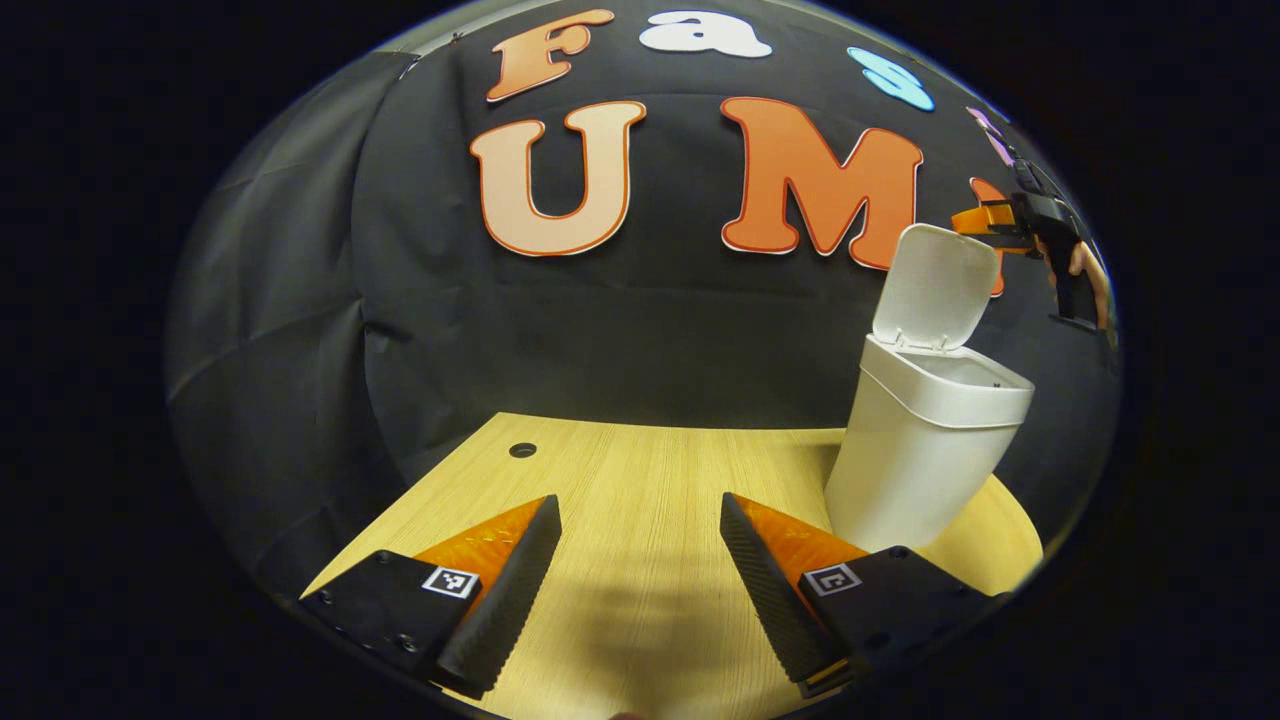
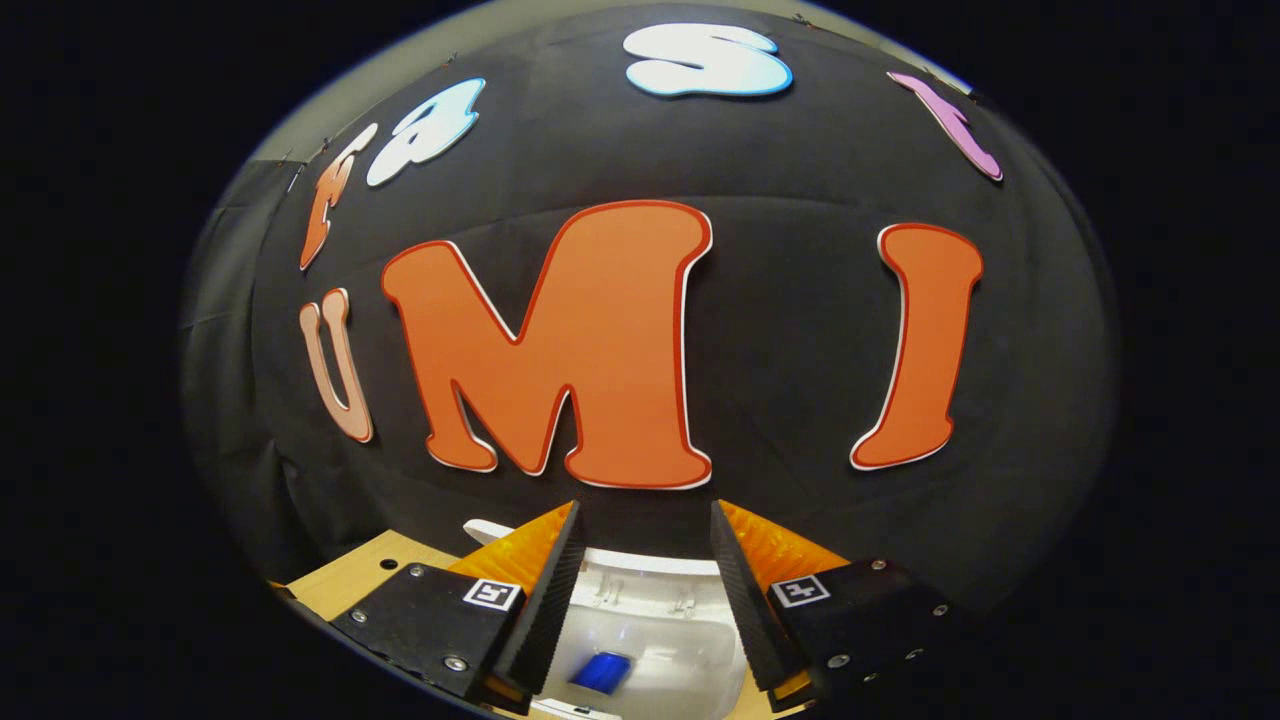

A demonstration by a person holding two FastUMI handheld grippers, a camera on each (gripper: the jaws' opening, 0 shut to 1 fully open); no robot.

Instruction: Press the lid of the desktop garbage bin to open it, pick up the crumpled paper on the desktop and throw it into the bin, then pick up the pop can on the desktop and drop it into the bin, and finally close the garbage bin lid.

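Blue and blurred, a small cylinder-like thing, likely the pop can (image 2: 602, 672), shows between the spread, empty fingers of your right gripper (image 2: 640, 590), down inside the white plastic desktop bin (image 2: 660, 640) directly below it. The blur hides its long axis and its heading, and I cannot tell whether it has settled. The bin's flat white lid (image 1: 935, 285) stands upright on its rear hinge, leaning slightly back, with the mouth facing up. To close it, push from behind the lid; a sideways knock could tip the tall, narrow bin on the pale wooden table (image 1: 640, 470). Your left gripper (image 1: 640, 585) hangs spread and empty over the tabletop, well apart from the bin.
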